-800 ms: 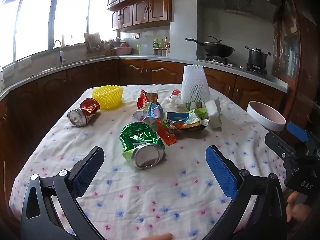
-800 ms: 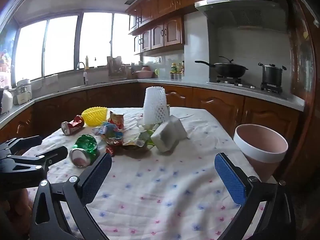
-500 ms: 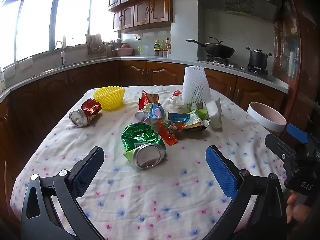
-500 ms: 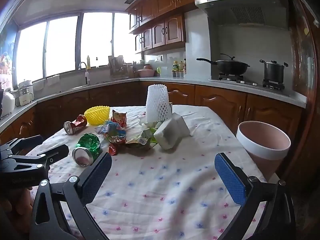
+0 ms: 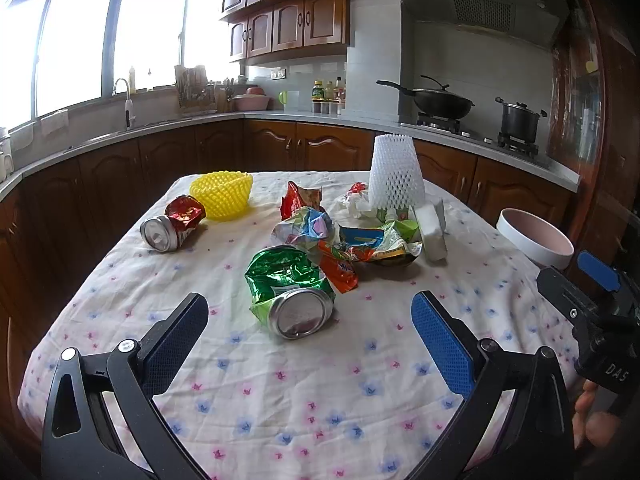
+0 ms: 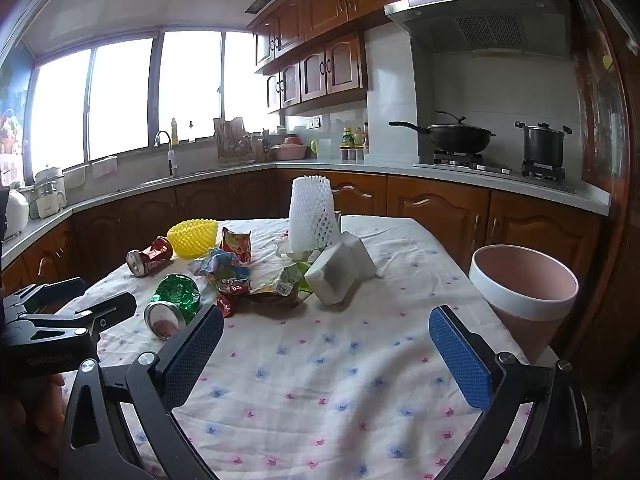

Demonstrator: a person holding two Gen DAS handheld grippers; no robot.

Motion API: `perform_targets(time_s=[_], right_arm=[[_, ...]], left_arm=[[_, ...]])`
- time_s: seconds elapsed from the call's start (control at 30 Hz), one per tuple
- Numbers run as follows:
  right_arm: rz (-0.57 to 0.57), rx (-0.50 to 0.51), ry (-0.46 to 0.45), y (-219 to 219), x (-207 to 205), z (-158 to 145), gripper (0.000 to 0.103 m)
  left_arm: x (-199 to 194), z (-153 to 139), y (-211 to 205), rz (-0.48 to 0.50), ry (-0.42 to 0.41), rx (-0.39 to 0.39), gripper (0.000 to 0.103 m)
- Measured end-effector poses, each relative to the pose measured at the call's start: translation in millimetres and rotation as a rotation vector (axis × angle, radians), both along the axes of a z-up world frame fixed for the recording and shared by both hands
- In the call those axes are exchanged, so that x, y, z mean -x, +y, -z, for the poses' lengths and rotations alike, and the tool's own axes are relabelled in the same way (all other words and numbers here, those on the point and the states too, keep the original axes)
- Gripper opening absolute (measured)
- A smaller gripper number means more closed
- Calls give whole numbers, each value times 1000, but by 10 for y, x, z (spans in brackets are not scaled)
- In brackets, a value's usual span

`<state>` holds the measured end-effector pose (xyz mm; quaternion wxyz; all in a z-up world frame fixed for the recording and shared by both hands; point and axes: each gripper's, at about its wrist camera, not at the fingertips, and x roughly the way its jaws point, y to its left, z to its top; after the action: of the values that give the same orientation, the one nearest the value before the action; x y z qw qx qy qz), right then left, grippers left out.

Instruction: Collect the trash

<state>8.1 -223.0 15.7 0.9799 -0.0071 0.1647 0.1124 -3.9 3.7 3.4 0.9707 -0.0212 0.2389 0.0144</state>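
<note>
Trash lies on a flowered tablecloth. A crushed green can lies just ahead of my open, empty left gripper; it also shows in the right wrist view. A crushed red can lies far left. Crumpled wrappers pile in the middle. A white foam net sleeve stands upright behind them, a yellow foam net at back left. White foam blocks lie right of the pile. My right gripper is open and empty over bare cloth.
A pink bin with a white rim stands at the table's right edge, also in the left wrist view. Kitchen counters, a sink and a stove with a wok ring the room behind the table.
Both grippers have lifted and drawn slightly nearer the table; the trash sits a little lower and larger in view. Nothing was grasped or moved.
</note>
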Motion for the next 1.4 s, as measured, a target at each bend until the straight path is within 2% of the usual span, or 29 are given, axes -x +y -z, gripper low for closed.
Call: perform_targets(time_s=[1.4], right_arm=[[8, -21, 5, -51, -30, 12, 103]], left_arm=[[-53, 23, -58, 26, 6, 7, 103]])
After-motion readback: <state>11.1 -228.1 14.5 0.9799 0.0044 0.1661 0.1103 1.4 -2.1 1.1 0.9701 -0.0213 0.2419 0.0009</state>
